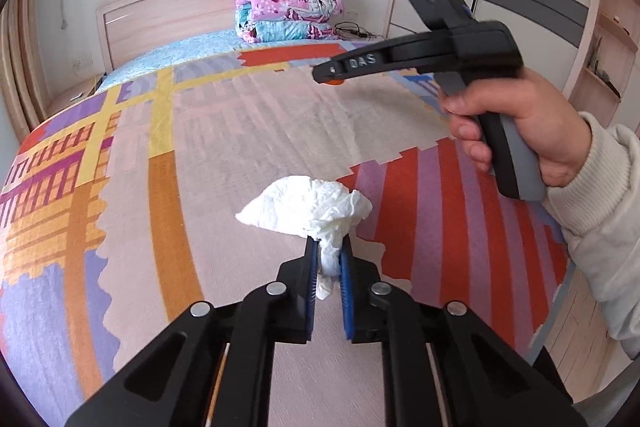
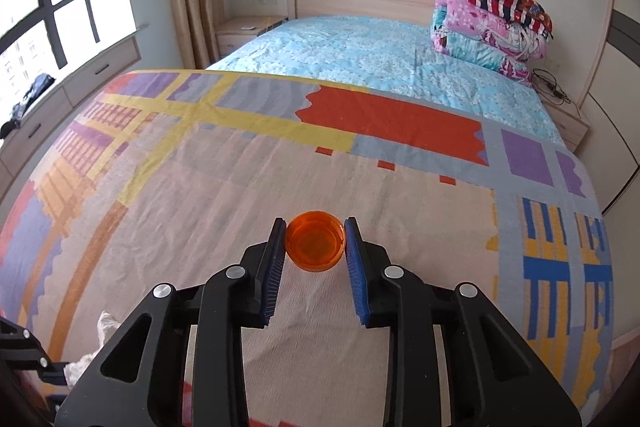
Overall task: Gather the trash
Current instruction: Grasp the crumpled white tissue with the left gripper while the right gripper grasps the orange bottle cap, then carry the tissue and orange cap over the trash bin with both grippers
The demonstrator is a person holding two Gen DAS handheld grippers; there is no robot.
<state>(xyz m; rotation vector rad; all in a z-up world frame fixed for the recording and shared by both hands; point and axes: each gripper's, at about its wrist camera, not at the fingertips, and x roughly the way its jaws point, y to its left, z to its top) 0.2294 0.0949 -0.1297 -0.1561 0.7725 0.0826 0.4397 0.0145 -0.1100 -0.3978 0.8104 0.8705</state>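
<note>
White crumpled tissue [image 1: 308, 205], translucent orange cap [image 2: 315, 245]

A crumpled white tissue [image 1: 310, 205] is pinched by its twisted tail at 6 o'clock. An orange cap [image 2: 315, 246], hollow side up, is clamped.

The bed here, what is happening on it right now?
A person is picking trash off the patterned bedspread with two hand-held grippers. The left gripper has its jaws shut on a crumpled white tissue. The right gripper has an orange bottle cap clamped between its jaws.
</note>
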